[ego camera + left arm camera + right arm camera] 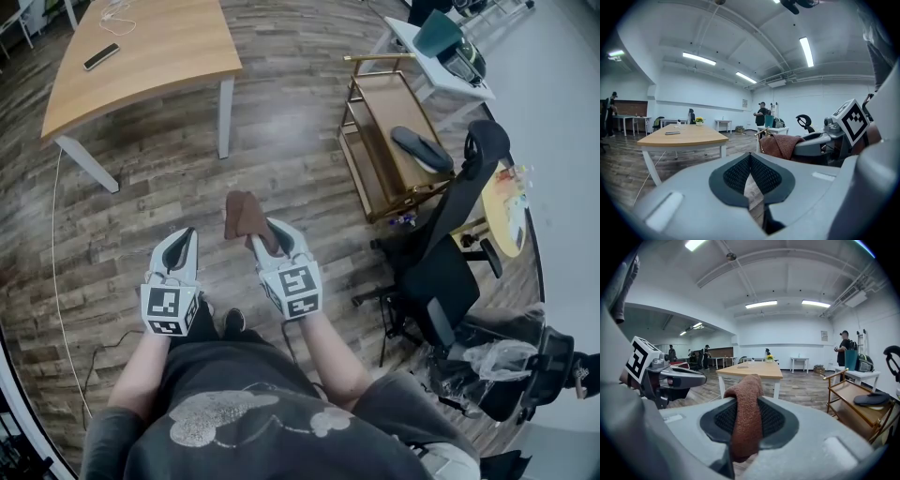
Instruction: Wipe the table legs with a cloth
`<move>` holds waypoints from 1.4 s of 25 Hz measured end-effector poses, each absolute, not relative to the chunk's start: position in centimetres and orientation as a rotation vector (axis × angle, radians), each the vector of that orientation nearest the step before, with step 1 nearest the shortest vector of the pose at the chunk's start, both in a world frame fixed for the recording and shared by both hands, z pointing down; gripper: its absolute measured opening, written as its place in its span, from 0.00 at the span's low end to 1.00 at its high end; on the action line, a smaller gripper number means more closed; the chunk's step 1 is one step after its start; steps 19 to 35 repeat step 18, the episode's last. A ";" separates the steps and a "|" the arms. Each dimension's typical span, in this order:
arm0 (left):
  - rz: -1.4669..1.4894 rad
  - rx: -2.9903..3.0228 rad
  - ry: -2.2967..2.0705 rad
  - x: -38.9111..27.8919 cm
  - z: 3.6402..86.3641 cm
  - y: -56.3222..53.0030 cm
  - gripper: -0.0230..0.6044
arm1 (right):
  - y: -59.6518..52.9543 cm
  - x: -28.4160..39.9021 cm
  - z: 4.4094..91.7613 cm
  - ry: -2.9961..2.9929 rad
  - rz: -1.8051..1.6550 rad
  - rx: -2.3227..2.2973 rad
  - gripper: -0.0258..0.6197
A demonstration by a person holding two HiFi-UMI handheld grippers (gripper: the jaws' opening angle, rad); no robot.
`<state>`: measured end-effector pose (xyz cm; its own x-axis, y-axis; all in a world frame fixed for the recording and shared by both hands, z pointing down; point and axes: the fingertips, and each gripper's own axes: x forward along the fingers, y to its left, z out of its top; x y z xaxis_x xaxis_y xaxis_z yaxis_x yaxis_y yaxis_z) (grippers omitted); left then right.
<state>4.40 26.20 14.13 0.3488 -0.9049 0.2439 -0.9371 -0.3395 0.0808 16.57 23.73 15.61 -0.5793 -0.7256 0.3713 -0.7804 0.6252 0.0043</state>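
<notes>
The brown cloth [244, 215] is pinched in the right gripper [269, 236], whose jaws are closed on a narrow fold. With so small a bite, dragging it along a leg could tug it free, or bare jaw could rub the leg instead. Most of the cloth bunches ahead of and above the jaw tips. The left gripper [186, 236] hangs just beside, jaws together on nothing. The table [159, 47] and its nearest white leg [225, 116] stand well apart, ahead.
</notes>
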 end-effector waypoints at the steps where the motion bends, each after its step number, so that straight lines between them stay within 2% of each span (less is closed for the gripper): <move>1: 0.226 2.409 -1.669 4.4 14.0 26.2 0.07 | 23.8 16.5 15.6 -2.513 0.226 1.207 0.17; 18: 0.192 2.324 -1.738 0.1 14.6 28.2 0.07 | 25.5 13.8 15.8 -2.495 0.213 1.168 0.17; 35: 0.192 2.324 -1.738 0.1 14.6 28.2 0.07 | 25.5 13.8 15.8 -2.495 0.213 1.168 0.17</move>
